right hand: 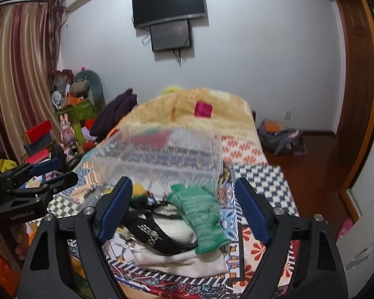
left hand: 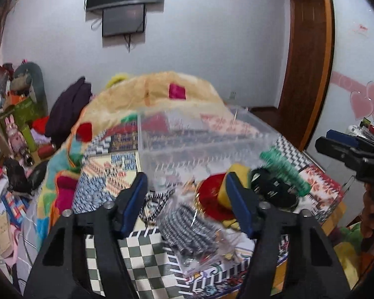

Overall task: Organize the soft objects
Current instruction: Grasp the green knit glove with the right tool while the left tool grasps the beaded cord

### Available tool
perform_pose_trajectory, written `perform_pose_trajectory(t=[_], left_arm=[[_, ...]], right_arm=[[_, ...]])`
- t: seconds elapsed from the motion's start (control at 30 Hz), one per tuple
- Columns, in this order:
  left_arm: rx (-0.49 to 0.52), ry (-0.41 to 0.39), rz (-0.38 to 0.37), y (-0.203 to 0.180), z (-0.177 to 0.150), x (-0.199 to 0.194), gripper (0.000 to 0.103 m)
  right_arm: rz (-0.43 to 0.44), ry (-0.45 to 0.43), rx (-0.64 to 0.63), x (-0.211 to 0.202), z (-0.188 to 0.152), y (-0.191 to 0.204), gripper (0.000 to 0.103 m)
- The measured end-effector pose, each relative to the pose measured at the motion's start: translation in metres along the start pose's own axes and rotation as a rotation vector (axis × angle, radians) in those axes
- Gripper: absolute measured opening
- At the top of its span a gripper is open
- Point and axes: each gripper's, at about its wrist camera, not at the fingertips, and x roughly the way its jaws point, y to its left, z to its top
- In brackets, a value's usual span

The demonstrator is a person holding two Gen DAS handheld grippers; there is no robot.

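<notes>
A heap of soft items lies on the patterned bed cover in front of a clear plastic bin (left hand: pixel 187 139) (right hand: pixel 162 154). In the left wrist view I see a bagged black-and-white knit item (left hand: pixel 189 226), a red and yellow piece (left hand: pixel 217 196), black fabric (left hand: pixel 274 189) and a green knit glove (left hand: pixel 284 169). In the right wrist view the green glove (right hand: pixel 199 214) lies over a black strap (right hand: pixel 149 229) and white cloth (right hand: pixel 177 254). My left gripper (left hand: pixel 187 186) is open above the bagged item. My right gripper (right hand: pixel 183 194) is open above the glove.
A yellow blanket (right hand: pixel 187 109) is piled behind the bin. Cluttered boxes and toys (right hand: pixel 69 114) stand left of the bed. A bag (right hand: pixel 279 137) lies on the wooden floor to the right. A TV (right hand: pixel 169 5) hangs on the wall. A door (left hand: pixel 309 49) is at right.
</notes>
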Motion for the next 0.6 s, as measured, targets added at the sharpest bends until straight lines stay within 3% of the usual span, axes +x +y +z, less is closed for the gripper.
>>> perform_pose_trajectory(t=[0.43, 0.53, 0.57, 0.6], left_arm=[[-0.114, 0.136, -0.011, 0.044, -0.025, 0.053, 0.034], [-0.129, 0.160, -0.032, 0.046, -0.029, 0.059, 0.023], [-0.136, 0.156, -0.036, 0.047, -0.029, 0.059, 0.019], [-0.140, 0.156, -0.041, 0.046, -0.028, 0.058, 0.016]], right_arm=[[0.010, 0.179, 0.057, 0.044, -0.020, -0.013, 0.055], [0.014, 0.217, 0.059, 0.054, -0.023, -0.011, 0.050], [0.017, 0.228, 0.060, 0.056, -0.025, -0.011, 0.047], [0.020, 0.244, 0.060, 0.058, -0.026, -0.010, 0.039]])
